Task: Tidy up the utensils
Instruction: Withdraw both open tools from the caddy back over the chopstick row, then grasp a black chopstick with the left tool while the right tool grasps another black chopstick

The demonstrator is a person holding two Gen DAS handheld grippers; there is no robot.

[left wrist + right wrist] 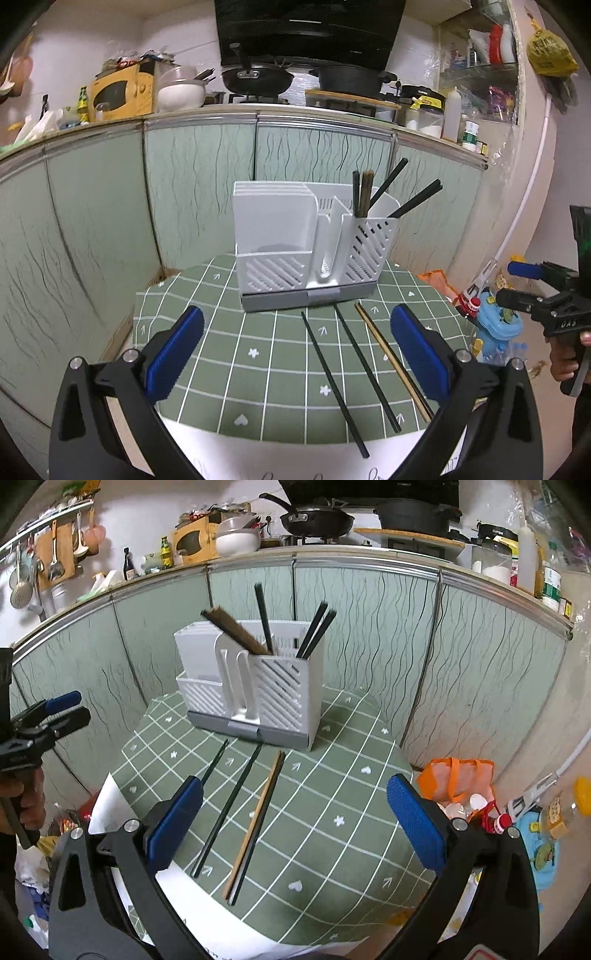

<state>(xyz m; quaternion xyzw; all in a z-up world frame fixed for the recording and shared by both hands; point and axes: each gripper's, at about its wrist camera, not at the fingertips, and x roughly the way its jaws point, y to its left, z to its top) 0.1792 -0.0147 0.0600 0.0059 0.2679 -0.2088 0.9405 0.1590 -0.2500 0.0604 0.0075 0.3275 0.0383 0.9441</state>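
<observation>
A white utensil holder point(306, 243) point(251, 686) stands at the back of a green checked tablecloth point(266, 354) point(332, 812). Several black and brown chopsticks point(384, 192) point(266, 627) stand in its right compartment. Several loose chopsticks lie on the cloth in front of it: black ones point(332, 380) point(236, 790) and a brown one point(391, 358) point(255, 823). My left gripper point(295, 350) is open and empty above the cloth's near edge. My right gripper point(295, 819) is open and empty, over the loose chopsticks. Each gripper shows at the other view's edge point(517, 288) point(66, 709).
Green patterned cabinet doors point(199, 184) close behind the table under a counter with pans, a yellow microwave and bottles. An orange bag point(458, 775), bottles and toys lie on the floor to the right. White paper point(110, 805) sticks out under the cloth.
</observation>
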